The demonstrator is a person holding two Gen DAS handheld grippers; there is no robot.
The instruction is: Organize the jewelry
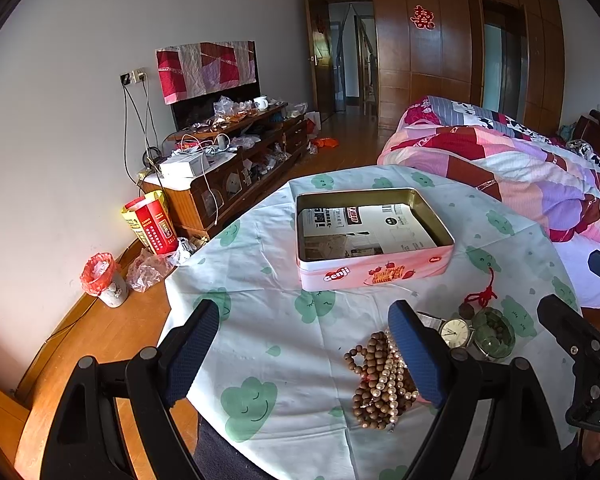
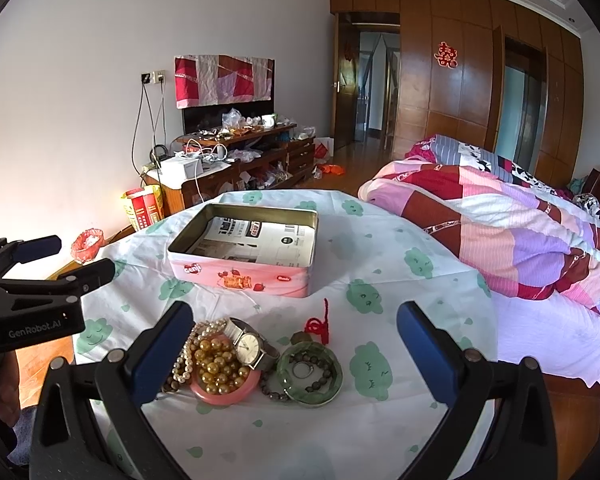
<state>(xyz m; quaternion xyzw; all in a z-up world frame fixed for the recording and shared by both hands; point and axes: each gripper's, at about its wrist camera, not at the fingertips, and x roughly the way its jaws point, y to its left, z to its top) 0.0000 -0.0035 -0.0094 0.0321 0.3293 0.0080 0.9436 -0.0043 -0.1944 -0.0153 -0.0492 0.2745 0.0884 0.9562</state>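
Left gripper (image 1: pixel 306 346): fingers spread wide, nothing between them, hovering over the near edge of the table (image 1: pixel 260 308). Its right finger (image 1: pixel 416 356) overlaps the view of the jewelry pile. Right gripper (image 2: pixel 296 344): fingers also wide apart and empty, hanging above the pile from the near side. Each gripper shows at the edge of the other's camera (left one at far left of the right wrist view).

Jewelry sits clustered at the near edge of the table, in front of the tin (image 2: pixel 244 250):
- brown wooden bead strand (image 1: pixel 366 384), tangled with a pearl strand (image 1: pixel 388 380)
- pink bangle (image 2: pixel 226 394) with gold-coloured beads (image 2: pixel 218 366) piled inside it
- wristwatch (image 2: pixel 249 346), white dial, mesh band, just right of the pink bangle
- green bangle (image 2: pixel 310 374) to the right, with a small ring (image 2: pixel 300 370) and dark beads (image 2: pixel 320 382) inside it
- red knotted cord (image 2: pixel 318 324) just behind the green bangle

Tin is pink, open, rectangular, lined with printed paper, no jewelry in it. It stands further back on the table, apart from the pile. Tablecloth is white with green cloud faces. Bed with a patchwork quilt (image 2: pixel 520 232) to the right.
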